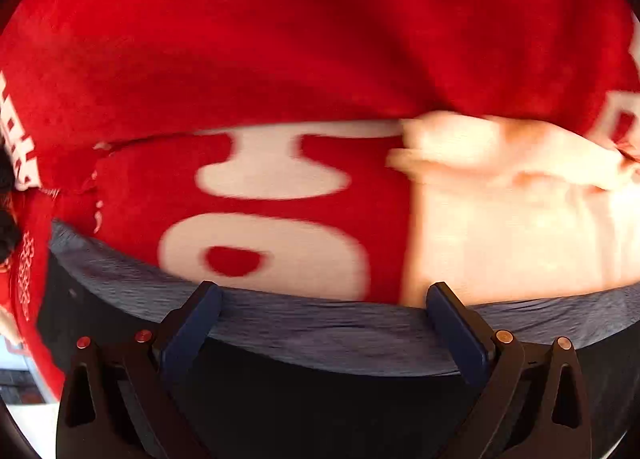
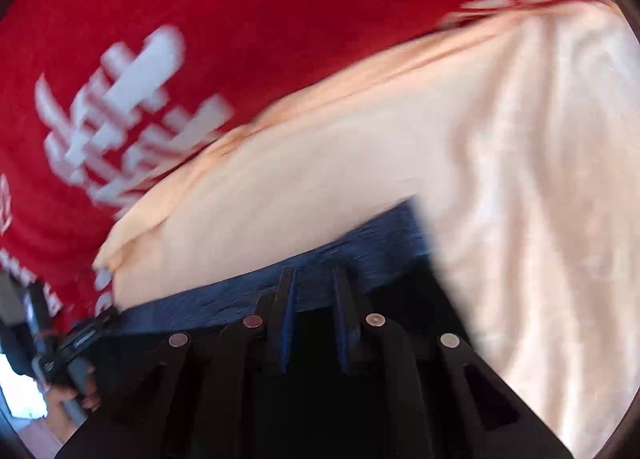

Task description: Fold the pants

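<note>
A red blanket printed with white lettering fills the ground ahead of both grippers, a cream cloth lying on it ahead and to the right. The dark pants, their blue-grey waistband running directly across the fingertips, are carried low in front of both tools. The left gripper stands wide apart about the band, gripping nothing; the right gripper appears, through blur, nearly closed on the band's edge. Judgement: close the left fully and keep the band taut before laying the fold.
</note>
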Motion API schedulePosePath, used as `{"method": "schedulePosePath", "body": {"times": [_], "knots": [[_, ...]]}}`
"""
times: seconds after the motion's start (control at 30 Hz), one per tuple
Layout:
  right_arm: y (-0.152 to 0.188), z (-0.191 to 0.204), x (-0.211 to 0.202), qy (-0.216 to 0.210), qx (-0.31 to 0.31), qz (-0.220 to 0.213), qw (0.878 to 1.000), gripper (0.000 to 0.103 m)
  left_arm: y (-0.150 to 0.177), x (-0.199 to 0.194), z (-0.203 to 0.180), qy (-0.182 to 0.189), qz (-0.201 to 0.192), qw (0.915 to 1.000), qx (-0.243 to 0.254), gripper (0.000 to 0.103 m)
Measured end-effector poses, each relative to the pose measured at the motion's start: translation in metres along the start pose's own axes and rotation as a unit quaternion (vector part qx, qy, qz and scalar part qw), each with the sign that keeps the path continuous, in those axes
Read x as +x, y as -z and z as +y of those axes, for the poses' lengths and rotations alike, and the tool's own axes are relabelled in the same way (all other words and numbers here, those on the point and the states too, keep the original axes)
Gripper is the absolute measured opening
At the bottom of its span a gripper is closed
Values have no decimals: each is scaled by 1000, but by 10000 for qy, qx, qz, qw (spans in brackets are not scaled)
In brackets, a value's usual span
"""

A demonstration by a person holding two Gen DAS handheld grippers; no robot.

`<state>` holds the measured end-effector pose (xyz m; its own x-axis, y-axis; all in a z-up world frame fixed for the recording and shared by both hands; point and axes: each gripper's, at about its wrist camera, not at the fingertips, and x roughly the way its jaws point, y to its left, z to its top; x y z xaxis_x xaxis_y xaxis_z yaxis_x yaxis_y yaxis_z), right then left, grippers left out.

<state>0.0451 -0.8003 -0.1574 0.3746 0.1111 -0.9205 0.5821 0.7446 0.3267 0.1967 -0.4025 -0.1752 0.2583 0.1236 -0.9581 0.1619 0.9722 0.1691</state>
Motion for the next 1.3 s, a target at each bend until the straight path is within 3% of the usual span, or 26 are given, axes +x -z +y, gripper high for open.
{"method": "schedulePosePath", "body": {"times": [0.07, 0.13, 0.17, 0.23, 0.3, 0.33, 0.4, 0.43, 0.5, 0.57, 0.67, 0.77, 0.83, 0.9, 0.97, 1.03, 1.17, 1.2, 1.23, 1.3], "knots": [[1, -13, -13, -69, 360, 49, 9993, 22, 3, -11, 26, -45, 89, 9999, -137, 103], [10, -4, -29, 71, 212, 47, 9997, 27, 16, -29, 48, 40, -31, 10000, -86, 103], [22, 6, -38, -8, -5, 25, 10000, 28, 24, -35, 56, 13, -104, 9999, -7, 103], [45, 24, -38, 55, -255, 142, 9996, 43, 46, -39, 68, -158, -135, 9996, 181, 103], [81, 35, -25, 367, -423, 474, 9973, 46, 74, -26, 79, -311, 190, 9986, 374, 103], [94, 39, -23, 535, -462, 415, 9966, 46, 90, -18, 87, -274, 394, 9980, 416, 103], [115, 41, -39, 746, -330, 215, 9964, 46, 113, -25, 110, 171, 301, 9991, 251, 103], [125, 47, -47, 557, -156, 214, 9981, 47, 120, -25, 118, 305, 474, 9976, 389, 103], [148, 65, -61, -249, 215, 228, 9992, 47, 128, -32, 137, 434, 634, 9959, 471, 103], [177, 98, -56, -1088, 421, 558, 9916, 47, 124, -45, 171, 515, 495, 9965, 428, 103], [225, 162, -18, -2322, 780, 1230, 9617, 47, 104, -46, 218, 347, 191, 9987, 306, 103], [260, 218, 30, -2815, 895, 1629, 9414, 47, 79, -25, 268, -109, -75, 9998, 151, 103], [275, 249, 61, -2988, 962, 1783, 9325, 47, 70, 0, 296, -407, -64, 9991, 117, 103], [287, 255, 74, -3035, 1038, 1931, 9273, 47, 71, 33, 321, -455, 257, 9986, 16, 103], [289, 253, 76, -2984, 1025, 2012, 9273, 47, 77, 41, 342, 4, 166, 9996, -237, 103], [289, 256, 79, -2963, 999, 1975, 9291, 47, 80, 45, 350, 240, 182, 9986, -423, 103], [285, 260, 85, -2902, 1194, 1860, 9311, 46, 82, 49, 353, 302, 62, 9986, -433, 103], [280, 259, 86, -2867, 1259, 1845, 9316, 36, 83, 51, 355, 308, 48, 9987, -414, 103], [277, 258, 86, -2727, 1313, 1848, 9350, 9, 84, 51, 356, 306, 56, 9987, -405, 103], [265, 271, 83, -2609, 1248, 1800, 9402, 9, 89, 52, 358, 266, 83, 9989, -369, 103]]}}
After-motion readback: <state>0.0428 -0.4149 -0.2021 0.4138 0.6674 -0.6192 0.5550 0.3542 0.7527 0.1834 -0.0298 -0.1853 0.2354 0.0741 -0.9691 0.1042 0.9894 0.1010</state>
